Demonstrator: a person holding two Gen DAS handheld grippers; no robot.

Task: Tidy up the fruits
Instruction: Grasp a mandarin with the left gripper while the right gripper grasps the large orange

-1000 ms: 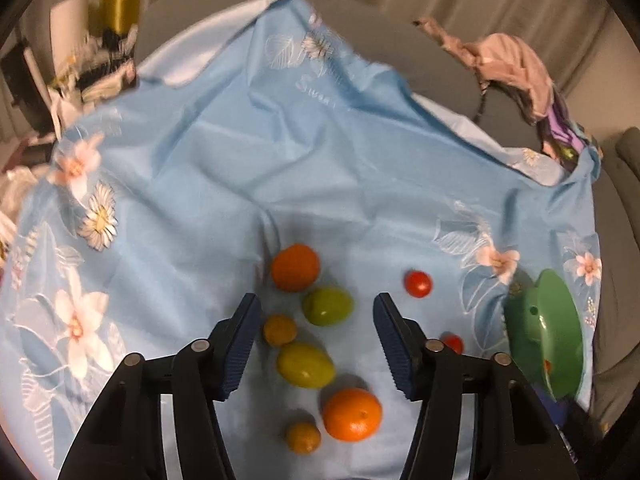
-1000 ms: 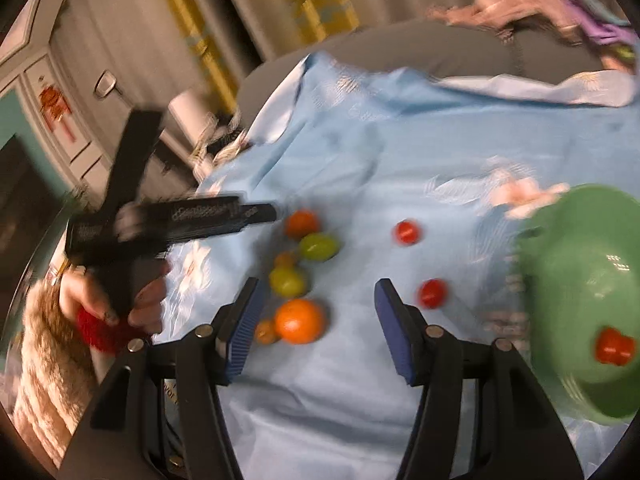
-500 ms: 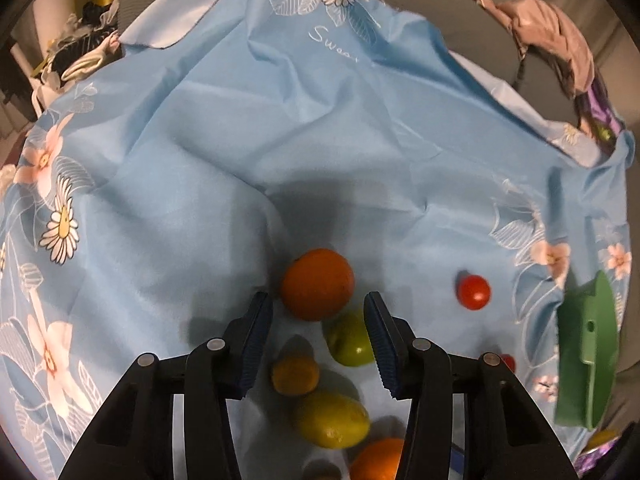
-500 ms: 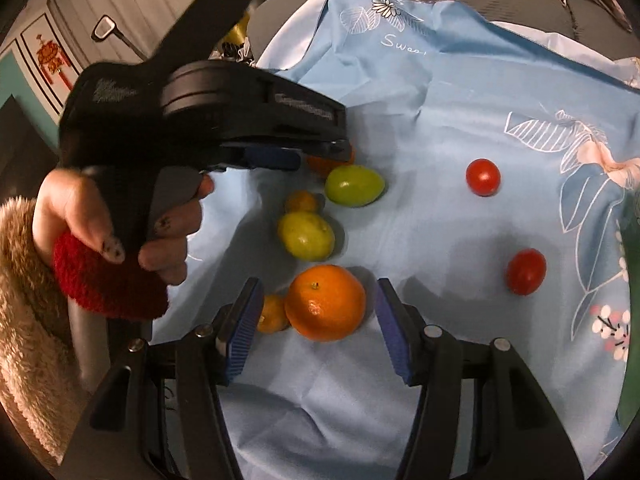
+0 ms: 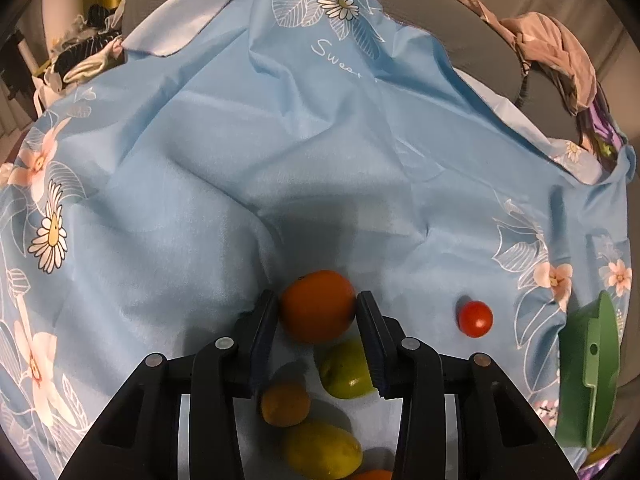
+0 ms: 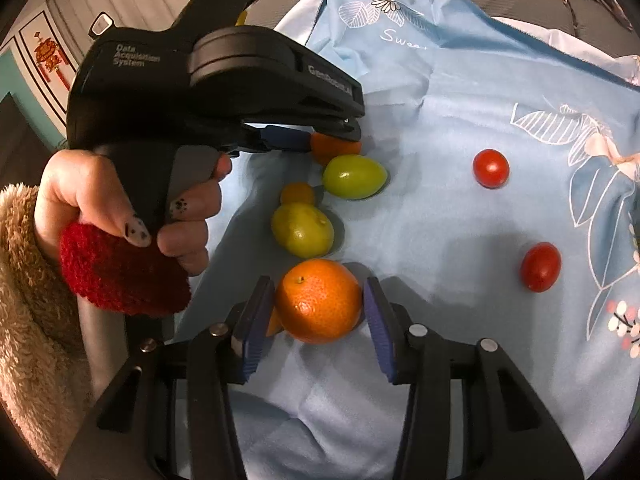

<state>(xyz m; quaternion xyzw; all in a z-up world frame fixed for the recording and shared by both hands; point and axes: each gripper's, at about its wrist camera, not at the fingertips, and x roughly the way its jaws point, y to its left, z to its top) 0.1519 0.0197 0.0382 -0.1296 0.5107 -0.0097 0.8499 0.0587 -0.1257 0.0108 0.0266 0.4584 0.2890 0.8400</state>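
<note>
Both fisheyes look down at close range along their tongs onto the blue cloth point(image 5: 320, 160); both views share the fruit cluster, the right view also showing the left tongs point(image 6: 336, 136).

Black hand-held gripper point(image 6: 316, 138), blue pads; painted nails, red cuff, beige fleece sleeve

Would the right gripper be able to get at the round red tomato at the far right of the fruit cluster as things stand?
Probably not at once: the right gripper has its jaws around an orange. The cloth around the tomato itself lies bare.
</note>
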